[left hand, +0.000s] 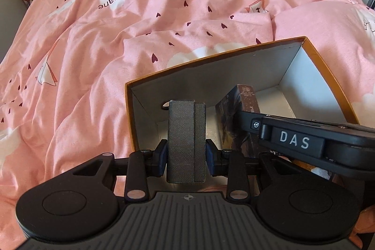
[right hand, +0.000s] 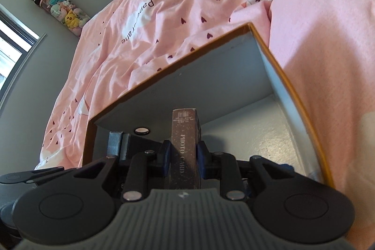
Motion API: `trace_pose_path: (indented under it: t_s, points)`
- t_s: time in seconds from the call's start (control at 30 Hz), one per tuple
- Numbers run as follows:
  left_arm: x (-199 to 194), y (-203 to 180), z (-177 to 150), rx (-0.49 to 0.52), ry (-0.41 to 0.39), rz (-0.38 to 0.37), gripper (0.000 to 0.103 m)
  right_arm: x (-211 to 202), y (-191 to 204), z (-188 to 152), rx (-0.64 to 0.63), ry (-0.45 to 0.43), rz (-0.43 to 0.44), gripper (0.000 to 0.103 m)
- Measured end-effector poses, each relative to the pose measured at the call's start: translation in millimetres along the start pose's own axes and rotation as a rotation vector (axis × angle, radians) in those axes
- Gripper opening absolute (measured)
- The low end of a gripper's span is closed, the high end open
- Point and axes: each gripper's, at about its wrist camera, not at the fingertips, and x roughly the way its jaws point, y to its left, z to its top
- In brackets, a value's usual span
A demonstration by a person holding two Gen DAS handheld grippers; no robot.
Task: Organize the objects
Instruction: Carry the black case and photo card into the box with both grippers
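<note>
An open orange cardboard box (left hand: pixel 211 57) with grey-white inner walls lies on the pink bed cover; it also shows in the right wrist view (right hand: pixel 290 86). My left gripper (left hand: pixel 186 152) is shut on a grey fabric-covered box (left hand: pixel 185 137), held upright inside the orange box near its left wall. My right gripper (right hand: pixel 183 156) is shut on a dark brown box marked "PHOTO CARD" (right hand: pixel 185 132), held upright inside the orange box. That photo card box (left hand: pixel 236 114) and the right gripper's arm show in the left wrist view. The grey box (right hand: pixel 116 142) shows at the left in the right wrist view.
A rumpled pink duvet (left hand: pixel 117 27) with hearts and clouds covers the bed. A pink pillow (left hand: pixel 328 27) lies right of the box. A hanging strip of plush toys (right hand: pixel 58 8) is on the far wall, with a window (right hand: pixel 11 50) to the left.
</note>
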Motion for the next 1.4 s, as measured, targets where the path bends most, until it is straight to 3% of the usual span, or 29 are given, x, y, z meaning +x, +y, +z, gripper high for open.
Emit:
trace_pose_path:
  t_s: [0.23,0.3,0.47,0.63,0.77,0.9,1.1,1.4]
  points:
    - [4.4,-3.6,2.1,0.029,0.024,0.013,0.043,12.6,-1.2,-1.4,0.039,0.04,0.058,0.024]
    - [4.3,-1.8,2.4,0.028,0.027,-0.009,0.051,14.8,0.6,-2.2,0.038,0.047,0.062,0.025]
    - [-5.0,4.1,1.1,0.034,0.011,-0.057,0.058,15.5,1.3,-4.0,0.043,0.055,0.062,0.025]
    - [-28.7,25.3,-4.8,0.017,-0.052,-0.133,0.058,13.8,4.2,-4.2,0.04,0.057,0.07,0.025]
    - [-50.0,50.1,-12.5,-0.058,-0.123,-0.196,0.057,16.6,10.0,-5.2,0.022,0.064,0.066,0.025]
    - [-57.5,75.8,-18.4,-0.169,-0.153,-0.182,0.057,22.7,19.6,-8.7,-0.021,0.075,0.036,0.025]
    - [-46.8,102.8,-32.6,-0.281,-0.138,-0.173,0.057,29.1,32.1,-10.9,-0.086,0.076,0.0,0.026]
    - [-28.3,117.3,-57.1,-0.346,-0.086,-0.19,0.057,29.1,32.6,-17.5,-0.075,0.097,0.033,0.03]
